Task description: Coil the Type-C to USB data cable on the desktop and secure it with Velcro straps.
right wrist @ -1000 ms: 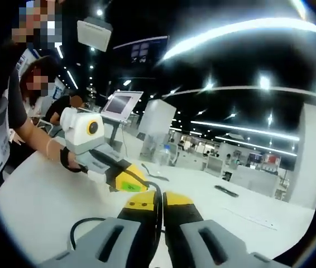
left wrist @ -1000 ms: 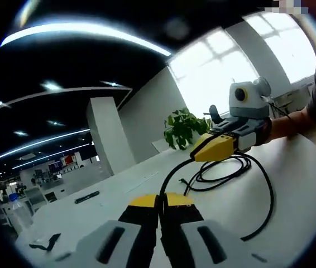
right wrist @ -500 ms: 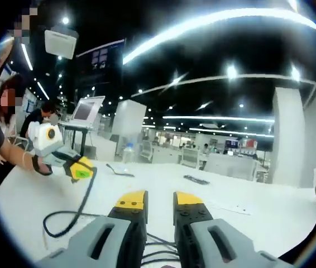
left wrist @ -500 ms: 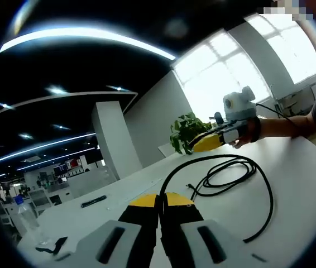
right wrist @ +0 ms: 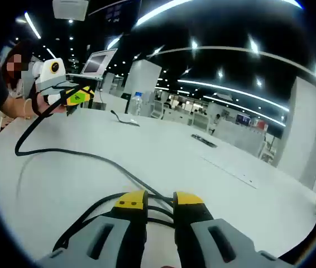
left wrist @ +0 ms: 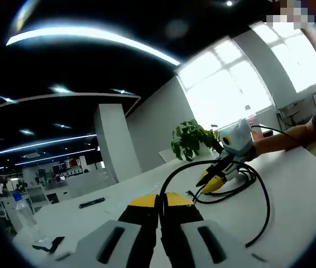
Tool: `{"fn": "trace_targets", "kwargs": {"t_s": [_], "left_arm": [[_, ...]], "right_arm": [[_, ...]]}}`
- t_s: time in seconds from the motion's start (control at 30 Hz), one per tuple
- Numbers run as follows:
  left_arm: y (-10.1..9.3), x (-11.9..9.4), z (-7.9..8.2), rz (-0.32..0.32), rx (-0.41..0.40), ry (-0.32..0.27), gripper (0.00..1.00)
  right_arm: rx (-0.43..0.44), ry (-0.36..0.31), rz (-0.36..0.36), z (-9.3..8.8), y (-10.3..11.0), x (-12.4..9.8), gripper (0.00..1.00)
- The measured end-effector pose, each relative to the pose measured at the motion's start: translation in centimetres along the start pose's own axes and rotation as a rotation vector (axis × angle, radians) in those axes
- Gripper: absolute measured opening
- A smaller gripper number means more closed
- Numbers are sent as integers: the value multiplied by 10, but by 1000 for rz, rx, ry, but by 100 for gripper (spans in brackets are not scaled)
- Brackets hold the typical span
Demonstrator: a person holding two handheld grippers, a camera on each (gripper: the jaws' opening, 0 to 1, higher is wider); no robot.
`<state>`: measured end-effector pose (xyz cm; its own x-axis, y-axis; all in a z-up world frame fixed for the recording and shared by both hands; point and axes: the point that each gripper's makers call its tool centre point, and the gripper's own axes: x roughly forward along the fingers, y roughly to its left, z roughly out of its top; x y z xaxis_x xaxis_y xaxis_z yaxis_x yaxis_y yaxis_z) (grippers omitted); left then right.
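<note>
On the white desktop (right wrist: 247, 145) the black cable (right wrist: 63, 152) is held clenched at one end by the left gripper (left wrist: 159, 202); coiling is judged underway; the right gripper (right wrist: 153, 198), jaws parted over the loops, must next gather another turn.

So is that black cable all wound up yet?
Partly. The cable has a few loose loops by the right gripper, and a long stretch runs to the left gripper.

The cable (right wrist: 63, 152) is black on the white desktop (right wrist: 163, 162), both grippers, left gripper (left wrist: 161, 207) and right gripper (right wrist: 161, 200), have yellow tips (black and grey behind), and the plant (left wrist: 190, 139) is green.
</note>
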<state>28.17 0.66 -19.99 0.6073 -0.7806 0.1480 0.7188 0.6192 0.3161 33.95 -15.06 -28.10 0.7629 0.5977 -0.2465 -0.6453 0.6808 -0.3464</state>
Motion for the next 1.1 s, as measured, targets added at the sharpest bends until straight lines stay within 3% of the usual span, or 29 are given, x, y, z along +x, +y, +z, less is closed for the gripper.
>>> {"fn": "trace_targets", "kwargs": {"t_s": [0.27, 0.5, 0.57, 0.8, 0.93, 1.1], "left_arm": [[-1, -1, 16, -3, 22, -52, 4], [-3, -3, 17, -17, 28, -58, 4], [-2, -3, 17, -18, 26, -57, 4], [-4, -5, 19, -25, 27, -63, 5], [-4, -5, 20, -29, 21, -66, 5], [-5, -5, 21, -33, 7, -71, 5]], "right_arm": [[-142, 77, 48, -3, 10, 12, 11], [-220, 121, 59, 7, 12, 21, 10], [-245, 165, 103, 2, 17, 24, 8], [-248, 199, 131, 2, 16, 34, 7], [-188, 229, 169, -1, 16, 35, 5], [-175, 256, 200, -3, 10, 37, 5]]}}
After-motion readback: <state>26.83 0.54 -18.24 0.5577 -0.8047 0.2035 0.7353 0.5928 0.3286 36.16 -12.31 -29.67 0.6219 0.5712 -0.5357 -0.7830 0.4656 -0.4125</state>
